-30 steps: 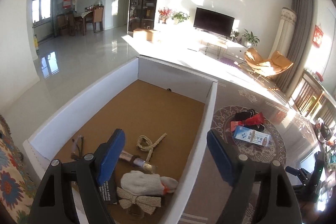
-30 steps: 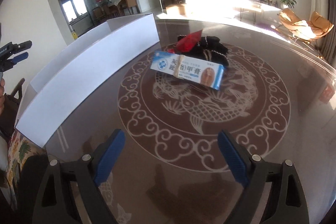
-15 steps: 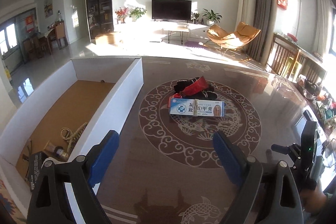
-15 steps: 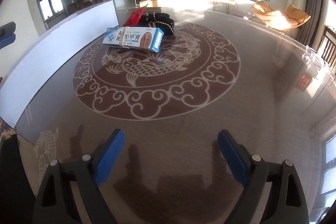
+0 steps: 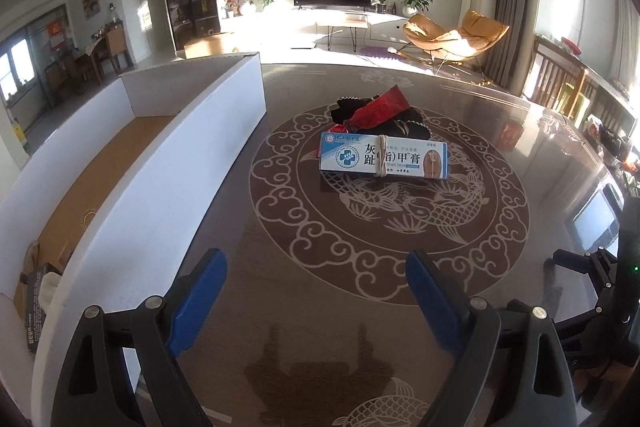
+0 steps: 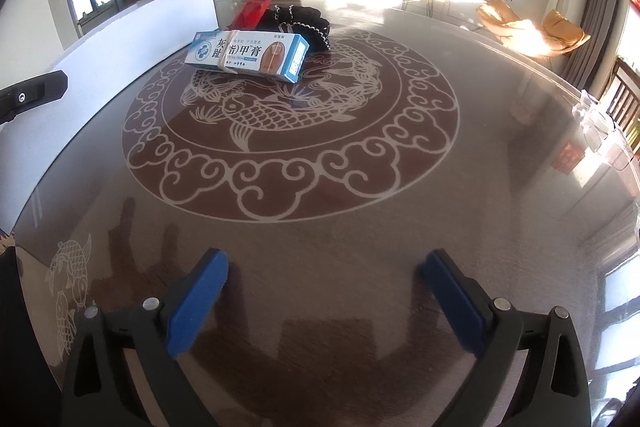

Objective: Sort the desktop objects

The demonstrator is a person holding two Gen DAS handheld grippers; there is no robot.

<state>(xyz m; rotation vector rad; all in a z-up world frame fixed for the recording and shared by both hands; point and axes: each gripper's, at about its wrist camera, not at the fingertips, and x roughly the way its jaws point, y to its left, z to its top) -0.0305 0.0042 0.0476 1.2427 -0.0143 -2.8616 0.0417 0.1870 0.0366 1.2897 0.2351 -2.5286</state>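
Note:
A blue-and-white ointment box [image 5: 383, 161] [image 6: 248, 55] bound with a rubber band lies on the round table's dragon pattern. Behind it lie a red packet [image 5: 378, 111] [image 6: 253, 10] and a black frilled cloth item [image 5: 408, 121] [image 6: 300, 23]. A white box with a cardboard floor [image 5: 168, 163] [image 6: 140, 27] stands at the table's left and holds earlier items at its near end [image 5: 40, 291]. My left gripper [image 5: 316, 291] is open and empty, above the table near the box wall. My right gripper [image 6: 322, 287] is open and empty, above the table's near part.
The right gripper's body shows at the right edge in the left wrist view [image 5: 600, 291]; the left gripper's tip shows at the left edge in the right wrist view [image 6: 32, 93]. Clear glasses [image 6: 604, 135] lie at the table's right edge.
My left gripper has swung from over the white box to the right, toward the table's middle and closer to the ointment box. My right gripper has pulled back and turned right.

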